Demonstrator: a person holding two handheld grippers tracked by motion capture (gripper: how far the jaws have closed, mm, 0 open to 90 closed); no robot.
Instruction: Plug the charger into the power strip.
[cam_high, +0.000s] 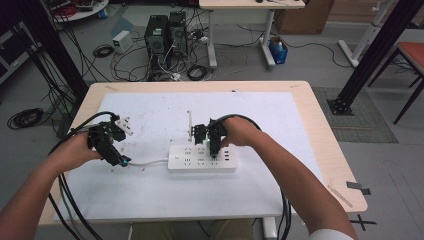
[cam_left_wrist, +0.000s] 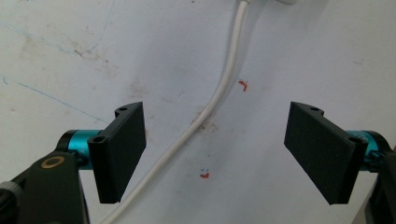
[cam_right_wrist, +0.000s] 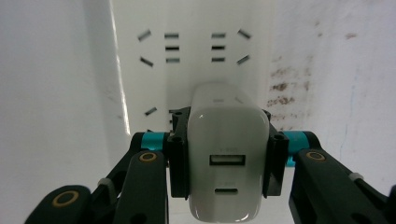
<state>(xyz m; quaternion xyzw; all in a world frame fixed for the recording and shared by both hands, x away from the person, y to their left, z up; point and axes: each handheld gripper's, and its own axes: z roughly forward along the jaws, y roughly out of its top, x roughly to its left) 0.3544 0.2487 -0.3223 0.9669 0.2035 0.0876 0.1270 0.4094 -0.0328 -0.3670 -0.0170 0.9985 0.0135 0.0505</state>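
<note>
A white power strip (cam_high: 201, 159) lies on the white mat, and its white cable (cam_high: 150, 162) runs off to the left. My right gripper (cam_high: 214, 147) hangs just above the strip. In the right gripper view this gripper (cam_right_wrist: 226, 149) is shut on a white USB charger (cam_right_wrist: 229, 154), gripping both of its sides, with the strip's socket slots (cam_right_wrist: 194, 46) straight ahead. My left gripper (cam_high: 119, 161) hovers over the cable near the mat's left side. In the left gripper view its jaws (cam_left_wrist: 215, 144) stand wide apart, and the cable (cam_left_wrist: 224, 79) runs on the mat between them, untouched.
A small white plug block (cam_high: 125, 125) lies on the mat behind the left gripper. A thin white upright piece (cam_high: 190, 125) stands behind the strip. The wooden table rim (cam_high: 325, 135) frames the mat. Computers and cables (cam_high: 165, 45) sit on the floor beyond.
</note>
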